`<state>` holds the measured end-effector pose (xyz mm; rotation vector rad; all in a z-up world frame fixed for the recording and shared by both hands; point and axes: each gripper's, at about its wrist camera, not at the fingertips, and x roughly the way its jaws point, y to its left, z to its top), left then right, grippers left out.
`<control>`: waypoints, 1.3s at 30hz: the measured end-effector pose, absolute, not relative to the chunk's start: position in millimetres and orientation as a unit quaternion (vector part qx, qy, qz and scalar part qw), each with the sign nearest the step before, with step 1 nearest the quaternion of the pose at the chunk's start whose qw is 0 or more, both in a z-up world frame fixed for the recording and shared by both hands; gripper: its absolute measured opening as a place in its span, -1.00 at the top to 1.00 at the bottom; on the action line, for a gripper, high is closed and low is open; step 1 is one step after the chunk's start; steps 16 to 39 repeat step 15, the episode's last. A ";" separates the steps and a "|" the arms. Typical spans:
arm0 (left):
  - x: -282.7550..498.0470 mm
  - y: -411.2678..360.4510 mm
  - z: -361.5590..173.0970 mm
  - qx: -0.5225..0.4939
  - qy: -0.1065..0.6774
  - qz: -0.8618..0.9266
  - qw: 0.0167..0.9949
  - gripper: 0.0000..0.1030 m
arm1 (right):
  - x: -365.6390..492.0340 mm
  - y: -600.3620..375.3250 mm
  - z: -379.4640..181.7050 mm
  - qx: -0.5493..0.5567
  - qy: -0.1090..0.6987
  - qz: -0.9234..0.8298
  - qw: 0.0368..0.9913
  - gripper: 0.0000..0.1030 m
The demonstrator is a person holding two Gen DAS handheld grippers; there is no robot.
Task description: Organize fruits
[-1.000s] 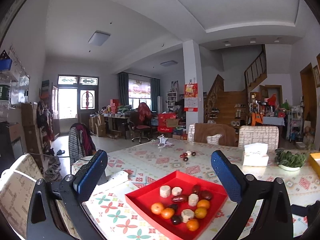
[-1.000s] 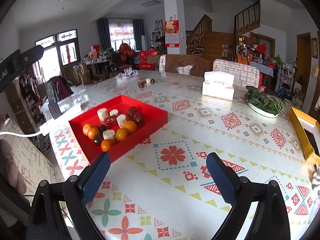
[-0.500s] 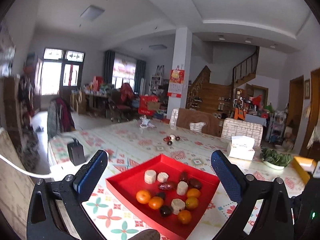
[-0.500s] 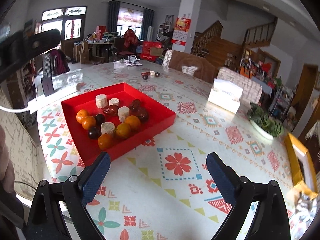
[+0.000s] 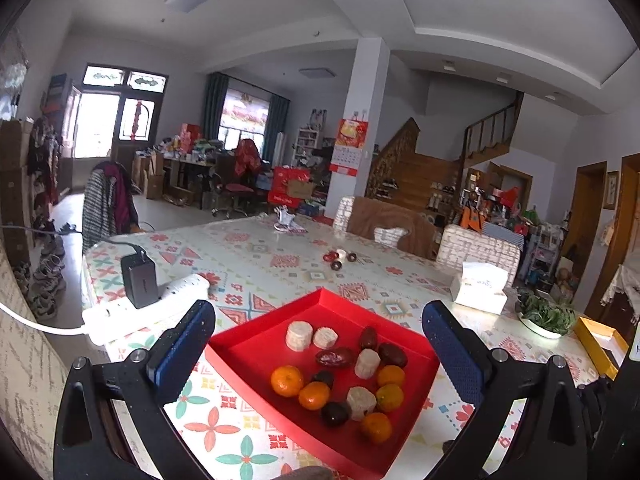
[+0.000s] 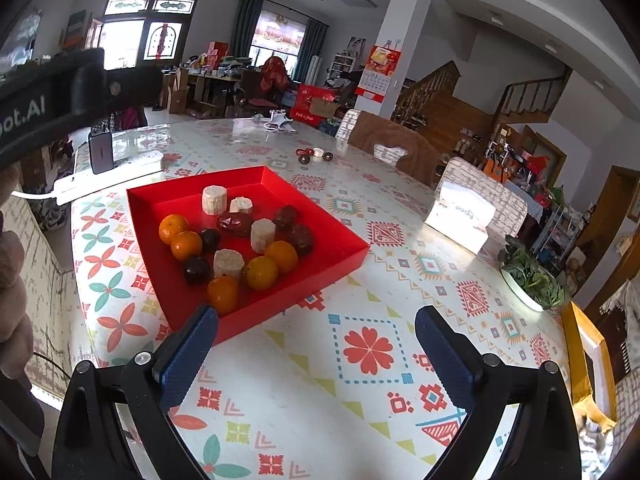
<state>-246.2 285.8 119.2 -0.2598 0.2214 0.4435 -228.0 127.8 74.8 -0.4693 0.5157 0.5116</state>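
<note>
Below the left gripper point(image 5: 318, 350), the red tray's point(image 5: 256, 344) near corner runs off the frame. Far beyond both grippers, small dark fruits point(image 6: 314, 155) are too tiny to identify.

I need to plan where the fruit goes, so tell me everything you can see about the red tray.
The red tray is square, shallow and matte, with low upright walls; it looks like thin card or plastic. It lies flat near the edge of the patterned table, one corner pointing away in the left wrist view. Inside lie five oranges, pale cylindrical pieces and dark red and near-black fruits, bunched together, leaving bare floor along the walls. Neither gripper touches it.
</note>
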 end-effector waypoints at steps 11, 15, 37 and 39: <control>-236.4 298.5 105.0 -0.135 0.159 0.230 0.951 -1.00 | -224.7 139.9 70.6 -0.237 0.252 0.252 0.904 -0.96; -230.2 304.1 96.6 -0.150 0.193 0.246 0.938 -1.00 | -220.7 135.9 70.4 -0.230 0.260 0.247 0.905 -0.96; -230.2 304.1 96.6 -0.150 0.193 0.246 0.938 -1.00 | -220.7 135.9 70.4 -0.230 0.260 0.247 0.905 -0.96; -230.2 304.1 96.6 -0.150 0.193 0.246 0.938 -1.00 | -220.7 135.9 70.4 -0.230 0.260 0.247 0.905 -0.96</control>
